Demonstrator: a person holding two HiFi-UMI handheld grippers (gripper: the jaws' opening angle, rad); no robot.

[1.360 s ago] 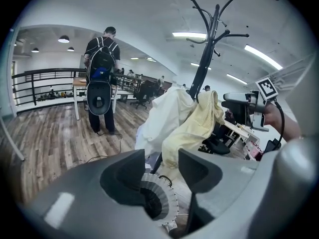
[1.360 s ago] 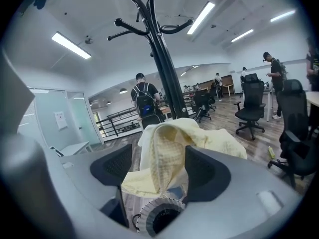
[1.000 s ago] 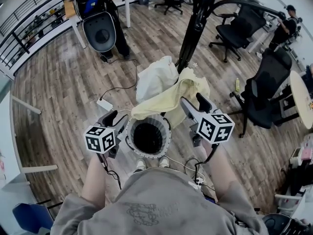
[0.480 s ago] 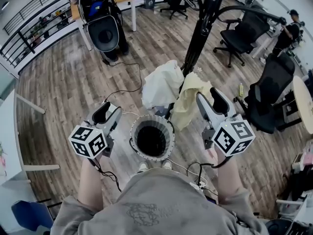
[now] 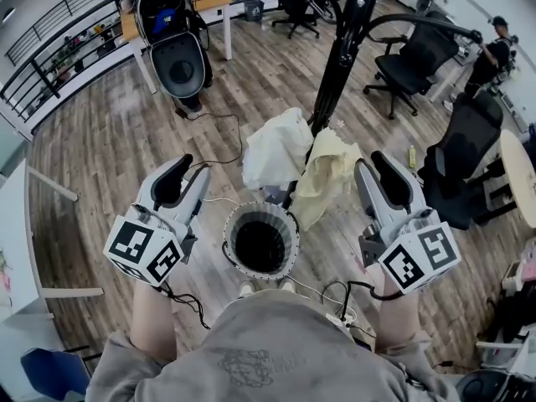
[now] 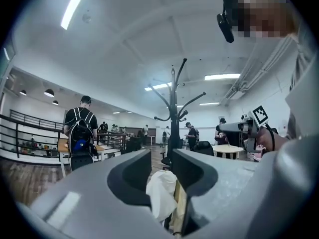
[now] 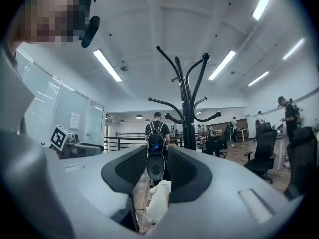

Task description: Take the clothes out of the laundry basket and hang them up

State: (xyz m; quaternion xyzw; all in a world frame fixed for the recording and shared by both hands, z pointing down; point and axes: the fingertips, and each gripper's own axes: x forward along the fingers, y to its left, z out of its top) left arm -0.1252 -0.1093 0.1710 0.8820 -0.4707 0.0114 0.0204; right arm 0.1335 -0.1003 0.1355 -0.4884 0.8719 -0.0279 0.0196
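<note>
Hovering left of basket, left tongs (image 5: 186,179) apart, empty, basket (image 5: 241,227) on floor between both tongs, white cloth (image 5: 276,147) and yellow cloth (image 5: 328,171) hanging against rack (image 5: 338,61) just behind, right tongs (image 5: 381,179) narrow, just been closing, nothing between.

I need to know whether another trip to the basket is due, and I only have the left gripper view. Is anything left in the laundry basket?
Observer: The head view looks straight down into the laundry basket. Only its dark inside shows, and I can make out no cloth in it.
Operator: Is the right gripper carrying anything up?
Observer: No. In the right gripper view, the jaws of the right gripper have just been closing, but a narrow gap shows between them with nothing in it.
</note>
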